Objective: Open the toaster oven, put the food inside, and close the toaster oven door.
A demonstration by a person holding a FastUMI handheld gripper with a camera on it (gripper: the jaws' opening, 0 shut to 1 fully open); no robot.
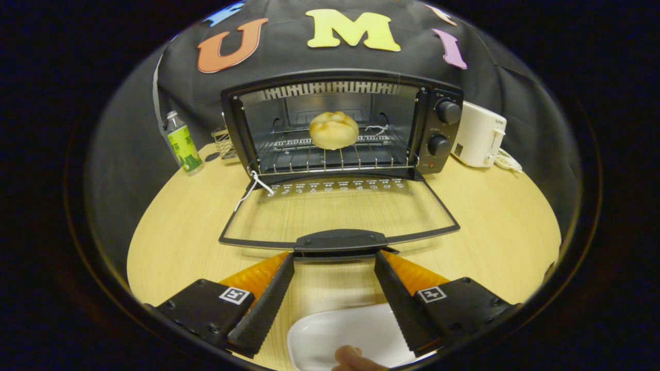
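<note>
The black toaster oven stands at the back of the round wooden table with its glass door folded down flat toward me. A round bread bun rests on the wire rack inside the oven. The door handle lies just ahead of my fingertips. My gripper is open, its fingers spread to either side of the handle's width, with nothing between them.
A white plate lies under the fingers near the table's front edge, with a fingertip of a hand on it. A green-labelled bottle stands left of the oven, a small wire rack beside it. A white appliance sits on the right.
</note>
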